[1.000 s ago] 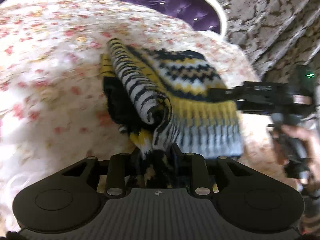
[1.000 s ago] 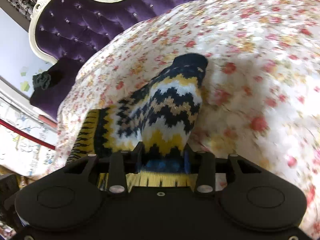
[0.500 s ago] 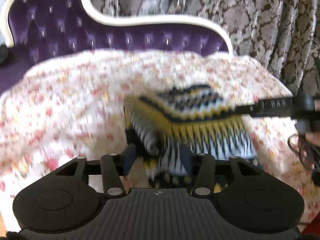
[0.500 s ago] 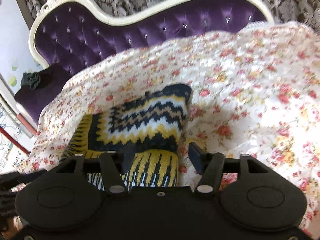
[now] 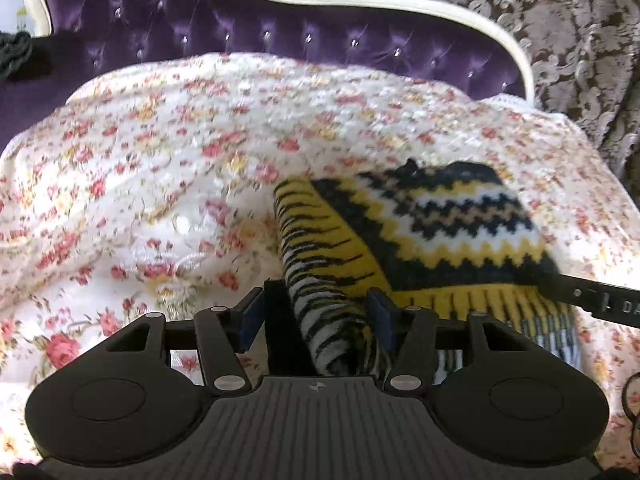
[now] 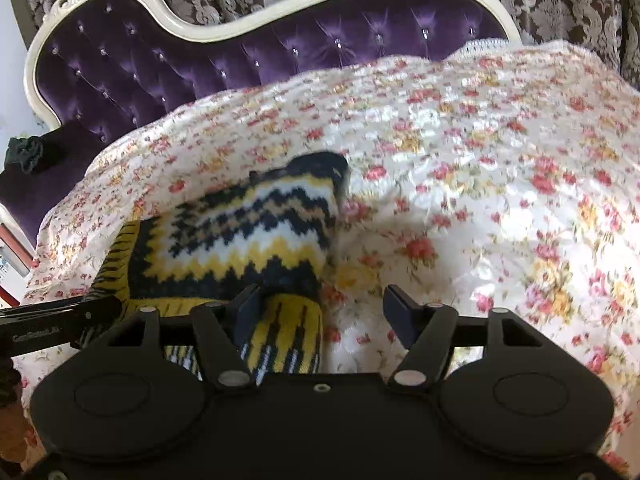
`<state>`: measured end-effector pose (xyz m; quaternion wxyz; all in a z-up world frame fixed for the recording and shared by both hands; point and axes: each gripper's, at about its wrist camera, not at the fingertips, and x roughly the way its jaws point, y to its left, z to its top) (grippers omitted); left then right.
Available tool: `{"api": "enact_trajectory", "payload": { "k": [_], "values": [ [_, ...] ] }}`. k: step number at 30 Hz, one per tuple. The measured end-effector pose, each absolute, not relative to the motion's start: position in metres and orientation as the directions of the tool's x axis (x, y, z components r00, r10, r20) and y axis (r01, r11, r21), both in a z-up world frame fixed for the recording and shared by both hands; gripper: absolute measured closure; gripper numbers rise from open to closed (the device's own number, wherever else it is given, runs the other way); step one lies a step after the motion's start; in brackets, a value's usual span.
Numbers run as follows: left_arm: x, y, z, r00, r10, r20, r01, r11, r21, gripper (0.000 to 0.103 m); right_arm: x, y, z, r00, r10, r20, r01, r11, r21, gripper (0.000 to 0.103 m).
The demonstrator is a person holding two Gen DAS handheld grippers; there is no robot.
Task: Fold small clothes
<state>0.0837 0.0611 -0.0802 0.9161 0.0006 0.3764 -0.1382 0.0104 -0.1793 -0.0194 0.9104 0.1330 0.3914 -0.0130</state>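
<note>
A small knitted garment [image 5: 420,232] in yellow, black and white zigzag lies folded on the floral bedspread [image 5: 160,168]. My left gripper [image 5: 316,312] is open, its jaws either side of the garment's striped near-left edge, not pinching it. My right gripper [image 6: 326,312] is open too. The garment [image 6: 248,236] lies before its left finger [image 6: 248,308], and its yellow ribbed hem reaches in between the jaws. A black finger of the right gripper [image 5: 600,300] shows at the right of the left wrist view, at the garment's right edge.
A purple tufted headboard [image 6: 224,56] with a cream frame stands at the far side of the bed. Patterned curtains [image 5: 580,40] hang behind it. A dark bundle [image 6: 24,152] sits at the far left on the purple upholstery.
Both grippers have opened and let go of the garment, which now lies on the bedspread. Both have drawn back and tilted up, bringing the headboard into view.
</note>
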Motion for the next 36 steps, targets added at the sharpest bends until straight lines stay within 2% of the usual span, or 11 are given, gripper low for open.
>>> {"api": "enact_trajectory", "payload": {
  "k": [6,14,25,32,36],
  "values": [
    [0.083,0.057,-0.086,0.687,-0.221,-0.692,0.252,0.966,-0.059,0.043,0.012,-0.174,-0.030,0.672,0.050,-0.739,0.123,0.976,0.178,0.027],
    [0.083,0.050,-0.091,0.709,-0.175,-0.683,0.238,0.971,-0.003,0.034,0.011,-0.176,-0.043,0.668,0.048,-0.743,0.145,0.970,0.193,0.016],
    [0.075,0.046,-0.085,0.736,-0.122,-0.665,0.214,0.975,0.057,0.030,0.003,-0.180,-0.040,0.684,0.059,-0.727,0.170,0.957,0.237,0.010],
    [0.060,0.046,-0.075,0.738,-0.119,-0.664,0.197,0.979,0.044,0.030,-0.010,-0.179,-0.029,0.687,0.080,-0.723,0.172,0.948,0.268,0.008],
    [0.046,0.045,-0.068,0.744,-0.126,-0.656,0.201,0.979,0.040,0.030,-0.022,-0.176,-0.020,0.694,0.085,-0.715,0.168,0.947,0.275,0.000]
  ]
}}
